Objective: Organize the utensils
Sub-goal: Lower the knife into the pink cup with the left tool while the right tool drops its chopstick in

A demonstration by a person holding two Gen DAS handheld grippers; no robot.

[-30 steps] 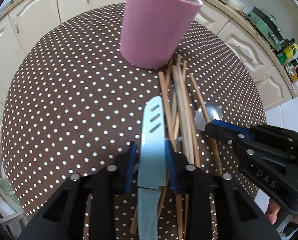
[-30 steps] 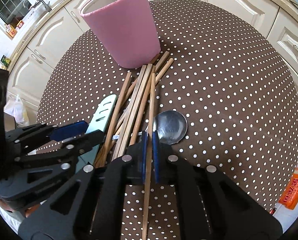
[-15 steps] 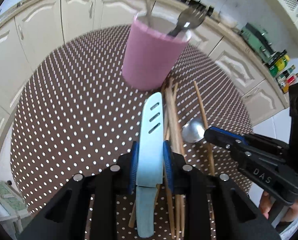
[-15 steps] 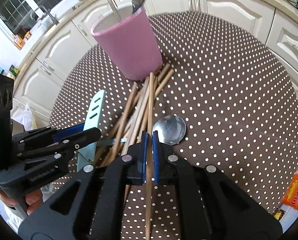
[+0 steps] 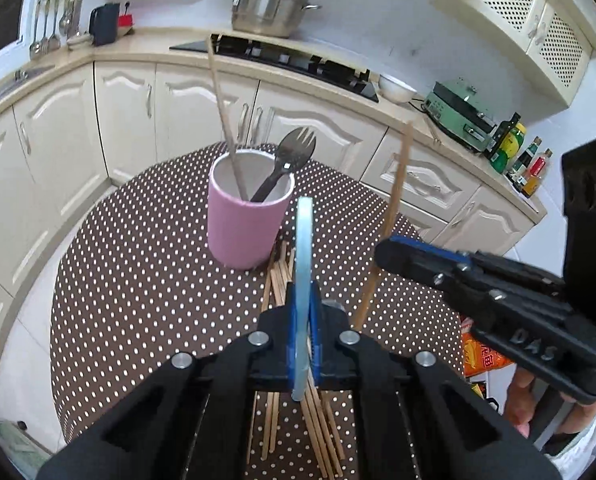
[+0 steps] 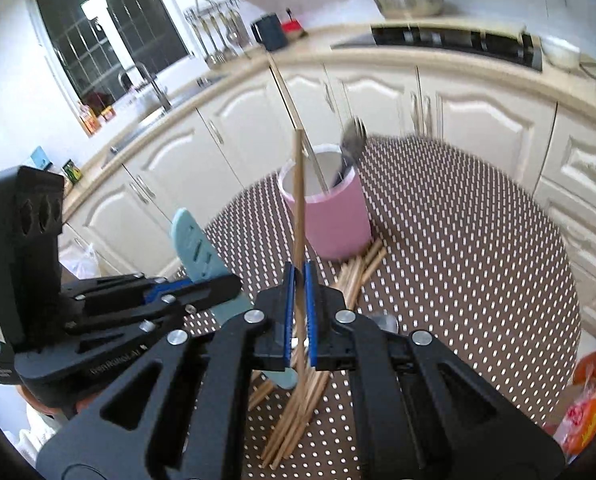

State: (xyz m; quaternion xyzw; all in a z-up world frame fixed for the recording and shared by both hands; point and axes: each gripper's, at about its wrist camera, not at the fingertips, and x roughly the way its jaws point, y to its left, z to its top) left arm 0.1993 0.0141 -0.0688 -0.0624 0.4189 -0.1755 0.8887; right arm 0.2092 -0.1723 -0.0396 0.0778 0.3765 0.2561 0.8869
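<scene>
In the left wrist view, the left gripper [image 5: 302, 320] is seen with its fingers clamped on a pale blue knife [image 5: 302, 264], gripped across its flat sides and shown edge-on, tip pointing away from the fingers. The knife is judged light, stiff and slippery, so a hold near the handle end is judged safer than one on the blade. Beyond the fingertips stands the pink cup [image 5: 247, 220], holding a dark spork [image 5: 285, 164] and one chopstick [image 5: 223, 120]; its mouth offers limited room

In the right wrist view, the right gripper [image 6: 300, 312] is seen with its fingers closed on a single wooden chopstick [image 6: 298, 200], held upright and judged thin, light and apt to pivot. Loose chopsticks [image 6: 306, 392] are left below the fingers on the dotted surface [image 6: 478, 280], whose round edge lies well clear
</scene>
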